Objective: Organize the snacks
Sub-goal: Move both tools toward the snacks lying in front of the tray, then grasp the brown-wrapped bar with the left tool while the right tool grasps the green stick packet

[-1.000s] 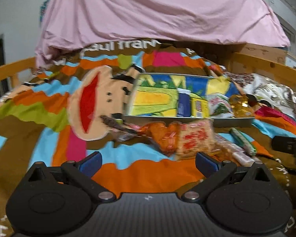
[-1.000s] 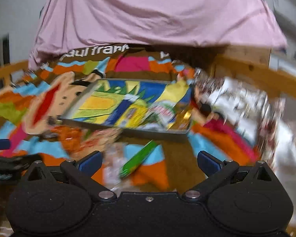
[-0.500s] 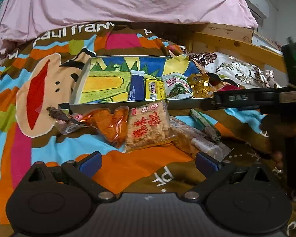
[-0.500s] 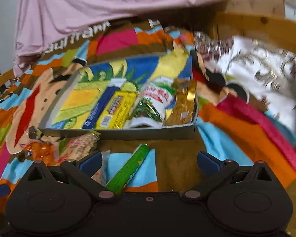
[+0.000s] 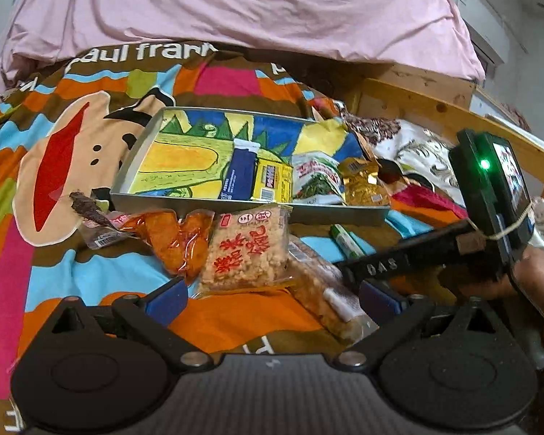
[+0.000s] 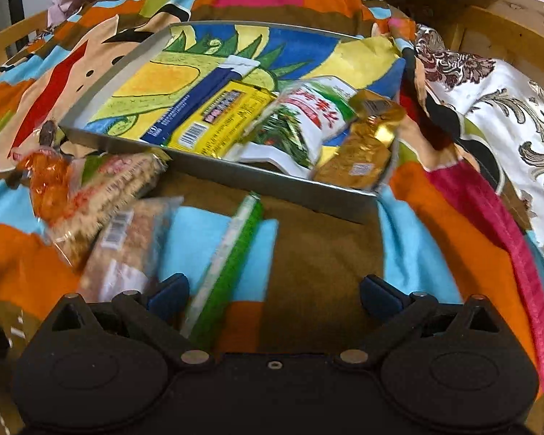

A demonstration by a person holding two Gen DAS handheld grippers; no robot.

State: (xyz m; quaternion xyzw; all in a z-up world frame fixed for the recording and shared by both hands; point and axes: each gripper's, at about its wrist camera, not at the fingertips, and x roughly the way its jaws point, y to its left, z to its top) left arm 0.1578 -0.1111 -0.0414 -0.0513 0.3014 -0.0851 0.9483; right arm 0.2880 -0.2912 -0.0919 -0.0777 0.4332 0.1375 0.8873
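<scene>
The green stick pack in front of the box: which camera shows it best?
The right wrist view: the green stick pack lies there at full length, close before the open right gripper. In the left wrist view only its far end shows; the other gripper's black arm covers the rest.

— Bright enough in here, isn't it? Soft, even room light, colours on the bedspread (image 5: pixel 214 311) strong, hardly a hard shadow anywhere.

— Only a dark patch just behind the tray (image 5: pixel 235 206), under the pink sheet (image 5: pixel 235 11). And a bit of glare on the gold wrapper (image 6: pixel 366 145) inside the tray.

— The left view is sharp; you can read the print on the packets in front of the tray. The right view is smeared, worst on the packets (image 6: pixel 101 195) left of the tray and the green stick (image 6: pixel 232 264) before it.

— Both bend hard at the edges, corners gone black. That green lamp (image 5: pixel 484 164) right of the tray blooms a little.
</scene>
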